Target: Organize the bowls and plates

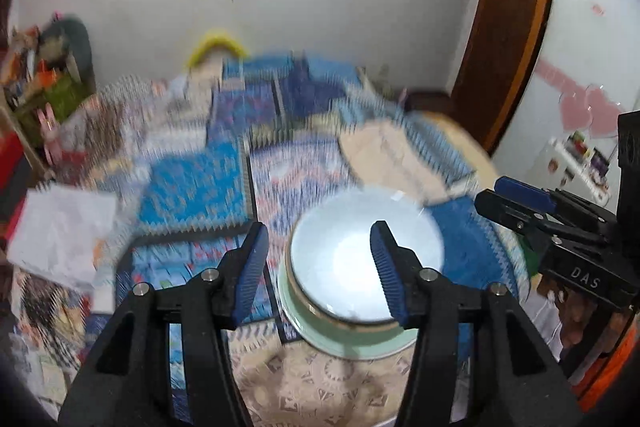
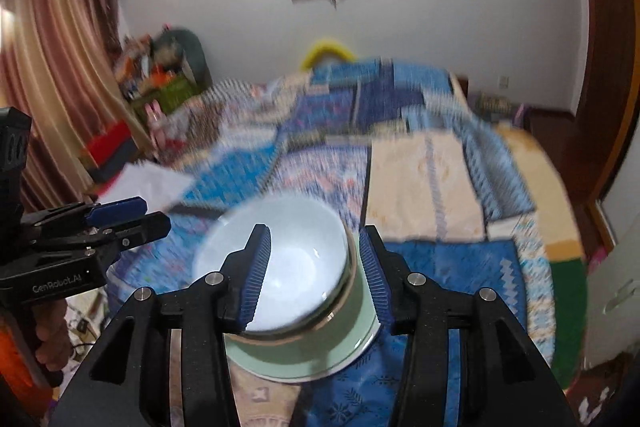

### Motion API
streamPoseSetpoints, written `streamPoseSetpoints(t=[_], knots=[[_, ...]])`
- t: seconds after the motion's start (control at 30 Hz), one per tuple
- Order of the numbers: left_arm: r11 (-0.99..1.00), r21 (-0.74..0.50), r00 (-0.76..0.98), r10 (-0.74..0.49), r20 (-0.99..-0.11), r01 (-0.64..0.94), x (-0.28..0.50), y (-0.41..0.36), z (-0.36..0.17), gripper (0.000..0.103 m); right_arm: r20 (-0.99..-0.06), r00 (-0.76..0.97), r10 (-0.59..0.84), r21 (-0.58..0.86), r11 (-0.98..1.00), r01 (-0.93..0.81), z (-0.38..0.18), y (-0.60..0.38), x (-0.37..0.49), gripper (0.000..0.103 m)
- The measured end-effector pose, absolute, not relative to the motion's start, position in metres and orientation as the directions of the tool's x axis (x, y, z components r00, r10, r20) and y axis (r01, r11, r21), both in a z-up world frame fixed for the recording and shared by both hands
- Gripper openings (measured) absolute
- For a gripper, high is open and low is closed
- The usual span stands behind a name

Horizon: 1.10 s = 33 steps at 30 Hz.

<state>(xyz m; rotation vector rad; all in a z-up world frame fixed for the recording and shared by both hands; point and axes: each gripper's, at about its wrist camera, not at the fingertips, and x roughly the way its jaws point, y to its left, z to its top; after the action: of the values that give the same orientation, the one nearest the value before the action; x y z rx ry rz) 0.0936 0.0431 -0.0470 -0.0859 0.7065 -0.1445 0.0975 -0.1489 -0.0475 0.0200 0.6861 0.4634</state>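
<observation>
bowl [image 2: 276, 259] rim between spread right tongs [image 2: 316, 267], on plate [image 2: 320, 359]

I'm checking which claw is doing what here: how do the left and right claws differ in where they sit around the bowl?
The left claw straddles the bowl's left rim: one finger outside, the other over the basin. The right claw straddles the bowl's right rim, one finger over the basin, the other outside. Both are open, with blue ribbed pads, neither gripping.

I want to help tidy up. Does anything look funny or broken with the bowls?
Nothing looks broken or spilled. The white bowl sits a little tilted inside the green bowl, and they rest on a bed quilt, an odd place for dishes.
</observation>
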Motion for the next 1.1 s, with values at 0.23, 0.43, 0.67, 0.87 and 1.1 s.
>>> streamPoseSetpoints(t=[0.23, 0.43, 0.67, 0.87, 1.1], knots=[[0.995, -0.079, 0.900, -0.095, -0.425, 0.067, 0.037, 0.038, 0.019, 0.069, -0.416, 0.783, 0.463, 0.141, 0.883, -0.448, 0.017, -0.159, 0.053, 0.053], [0.994, -0.094, 0.944, -0.084, -0.319, 0.057, 0.003, 0.038, 0.042, 0.086, -0.303, 0.821, 0.483, 0.103, 0.874, -0.476, 0.043, -0.162, 0.020, 0.068], [0.996, -0.074, 0.969, -0.060, -0.239, 0.043, -0.020, 0.031, 0.049, 0.101, -0.259, 0.829, 0.496, 0.092, 0.867, -0.490, 0.044, -0.158, 0.008, 0.088], [0.997, -0.068, 0.971, -0.061, -0.230, 0.046, -0.023, 0.029, 0.046, 0.103, -0.245, 0.836, 0.491, 0.091, 0.870, -0.484, 0.040, -0.159, 0.004, 0.100], [0.996, -0.073, 0.971, -0.063, -0.229, 0.047, -0.027, 0.026, 0.044, 0.103, -0.237, 0.844, 0.481, 0.094, 0.876, -0.473, 0.038, -0.162, -0.002, 0.103]])
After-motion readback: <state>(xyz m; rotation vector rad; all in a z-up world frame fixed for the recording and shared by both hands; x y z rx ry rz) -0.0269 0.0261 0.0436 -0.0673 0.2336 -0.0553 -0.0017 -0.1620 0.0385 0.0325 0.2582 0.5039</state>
